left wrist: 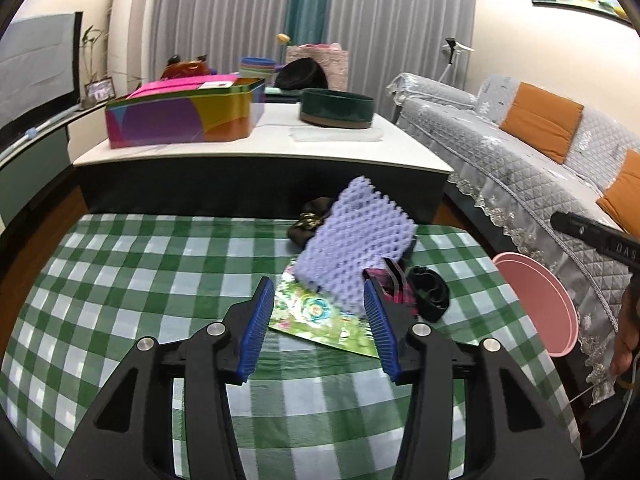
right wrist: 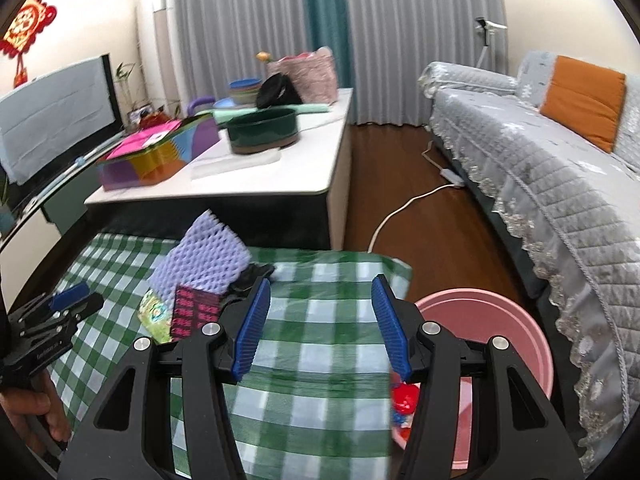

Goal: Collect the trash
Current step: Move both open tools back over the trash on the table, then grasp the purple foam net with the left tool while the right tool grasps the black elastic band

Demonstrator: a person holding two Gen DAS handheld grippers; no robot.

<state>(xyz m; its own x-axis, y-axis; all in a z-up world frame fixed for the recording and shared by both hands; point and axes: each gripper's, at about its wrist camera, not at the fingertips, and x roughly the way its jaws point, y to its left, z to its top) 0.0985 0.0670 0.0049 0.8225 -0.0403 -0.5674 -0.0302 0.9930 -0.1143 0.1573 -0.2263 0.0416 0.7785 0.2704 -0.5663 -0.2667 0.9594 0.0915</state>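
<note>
A pile of trash lies on the green checked tablecloth (left wrist: 120, 280): a purple foam net (left wrist: 356, 240), a shiny floral wrapper (left wrist: 320, 320), a pink-and-black wrapper (left wrist: 384, 284) and a black crumpled piece (left wrist: 428, 296). My left gripper (left wrist: 318, 284) hovers just short of the pile, open, with the wrapper and foam seen past its pads and nothing pressed. From the right wrist view it (right wrist: 86, 298) sits left of the foam net (right wrist: 200, 252). My right gripper (right wrist: 320, 280) is open and empty over the cloth's right part, next to the pink basin (right wrist: 500, 320).
The pink basin (left wrist: 536, 304) stands on the floor right of the table and holds red scraps (right wrist: 404, 400). A white coffee table (left wrist: 260, 152) with a colourful tin and a green round box stands behind. A grey sofa (right wrist: 540, 184) runs along the right; a cable (right wrist: 400, 208) lies on the floor.
</note>
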